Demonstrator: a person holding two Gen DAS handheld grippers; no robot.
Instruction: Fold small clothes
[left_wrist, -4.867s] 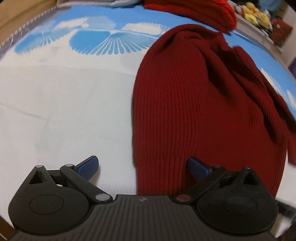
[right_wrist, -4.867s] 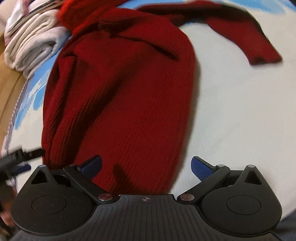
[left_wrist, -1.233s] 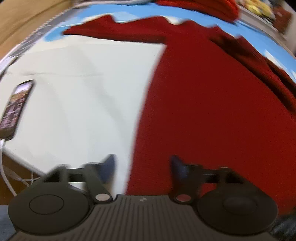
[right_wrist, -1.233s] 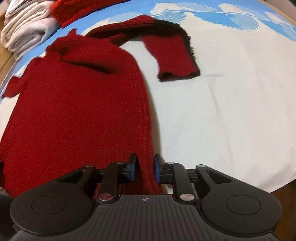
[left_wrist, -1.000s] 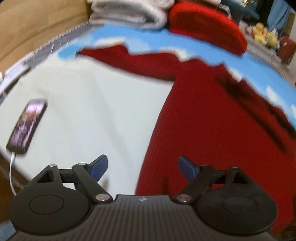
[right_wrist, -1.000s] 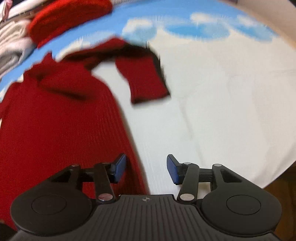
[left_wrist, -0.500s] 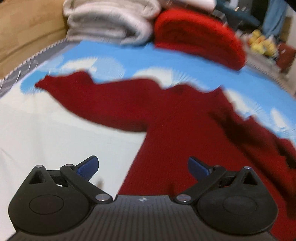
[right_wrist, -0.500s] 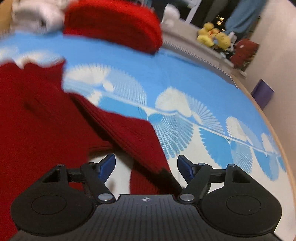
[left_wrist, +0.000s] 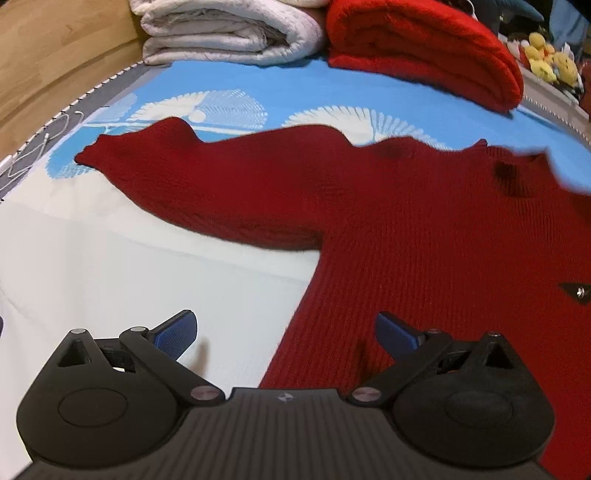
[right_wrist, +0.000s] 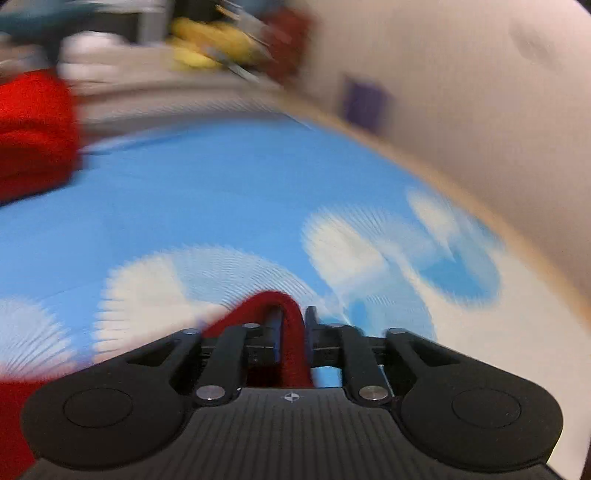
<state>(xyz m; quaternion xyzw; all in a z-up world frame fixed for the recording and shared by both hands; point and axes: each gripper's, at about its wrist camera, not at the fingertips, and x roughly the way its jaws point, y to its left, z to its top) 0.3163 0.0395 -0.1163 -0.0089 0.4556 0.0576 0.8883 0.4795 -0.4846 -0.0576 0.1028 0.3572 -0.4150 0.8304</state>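
Red sweater (left_wrist: 424, 236) is spread flat on the blue-and-white sheet (left_wrist: 236, 85), no fold made yet. One sleeve is pinched by the clenched right gripper (right_wrist: 293, 332); left gripper (left_wrist: 286, 332) is held agape over the side edge, nothing grasped.

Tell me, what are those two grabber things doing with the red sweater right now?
Left gripper open, hovering over sweater edge. Right gripper shut on a sweater fold. Sweater spread flat, one sleeve stretched out. Nothing blocking.
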